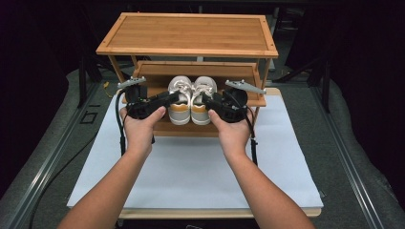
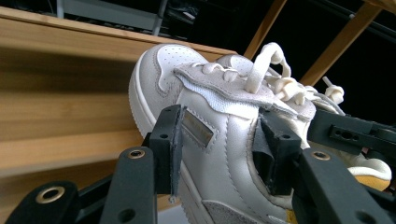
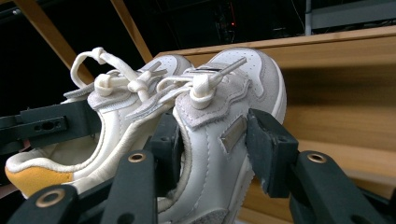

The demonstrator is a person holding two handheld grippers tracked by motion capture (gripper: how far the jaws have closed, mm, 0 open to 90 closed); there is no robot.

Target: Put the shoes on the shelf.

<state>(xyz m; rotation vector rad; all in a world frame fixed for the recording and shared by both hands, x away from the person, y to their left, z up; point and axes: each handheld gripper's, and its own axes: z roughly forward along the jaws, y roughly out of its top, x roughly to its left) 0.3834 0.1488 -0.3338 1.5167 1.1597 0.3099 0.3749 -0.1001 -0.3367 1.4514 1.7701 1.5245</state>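
Two white leather sneakers with mustard-yellow heels, one pinched at its collar between each gripper's fingers — left shoe (image 1: 180, 101) by left gripper (image 1: 168, 98), right shoe (image 1: 203, 100) by right gripper (image 1: 209, 101) — apparently carried together as a pair just before the two-tier bamboo shoe rack (image 1: 188, 34).

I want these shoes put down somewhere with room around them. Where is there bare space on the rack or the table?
Free: the rack's top shelf, bare from rim to rim, and the white mat in front of the rack, apart from the person's forearms. Crowded: the lower tier, where the left claw and right claw each clamp a white shoe between the posts.
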